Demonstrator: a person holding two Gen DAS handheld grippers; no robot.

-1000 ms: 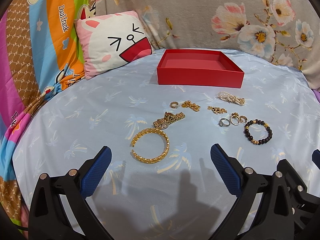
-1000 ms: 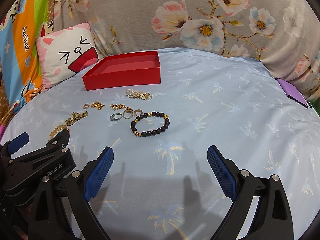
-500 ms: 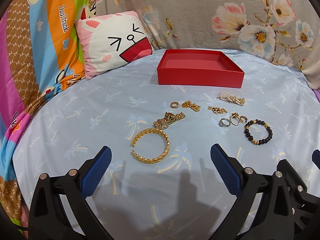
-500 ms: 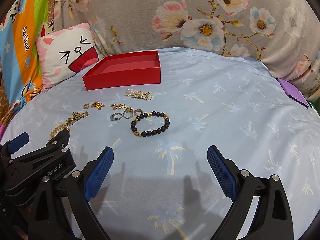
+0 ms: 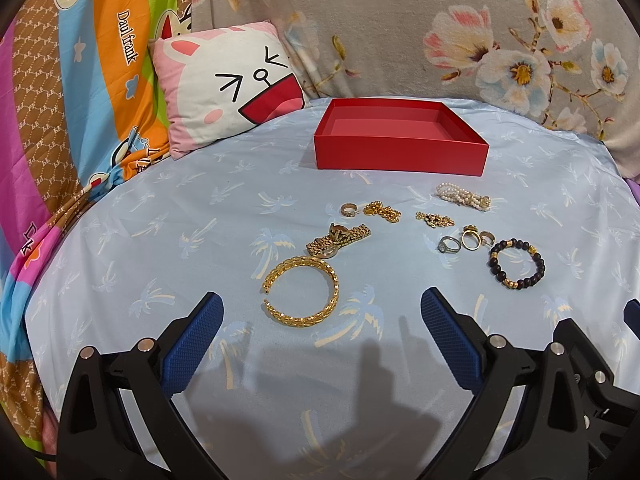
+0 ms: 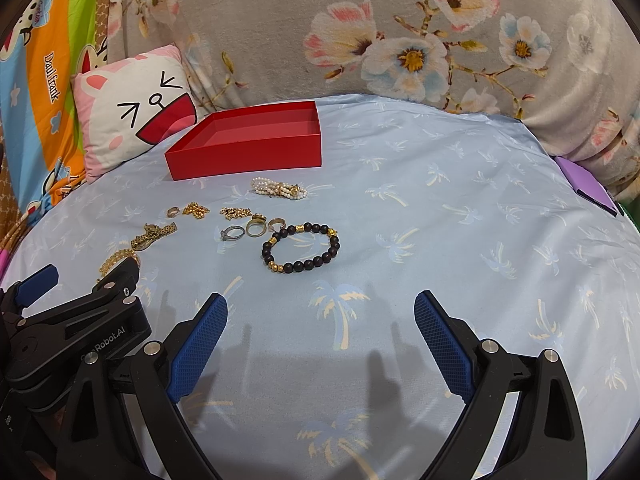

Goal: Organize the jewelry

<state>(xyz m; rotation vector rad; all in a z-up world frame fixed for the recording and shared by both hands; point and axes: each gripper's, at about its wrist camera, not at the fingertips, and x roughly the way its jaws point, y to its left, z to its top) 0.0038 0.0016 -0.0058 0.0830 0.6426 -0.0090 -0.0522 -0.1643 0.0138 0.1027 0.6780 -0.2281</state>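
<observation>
Gold bangle (image 5: 301, 289) lies directly ahead of the left gripper (image 5: 320, 328), jaws wide and empty; its open gap faces left. Left wrist view count: one red box (image 5: 400, 152) at the far side, empty; one watch (image 5: 338, 239); four rings; two chain pieces; one pearl bracelet (image 5: 463, 196); one beaded bracelet (image 5: 517, 258).

Right wrist view: the right gripper (image 6: 320, 326) is wide and empty. The beaded bracelet (image 6: 301, 247) lies ahead, slightly left, so this gripper is nearer it.

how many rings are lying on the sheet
4: three clustered left of the dark bead bracelet: silver stone ring, gold ring, band. One band sits apart, leftward.
</observation>
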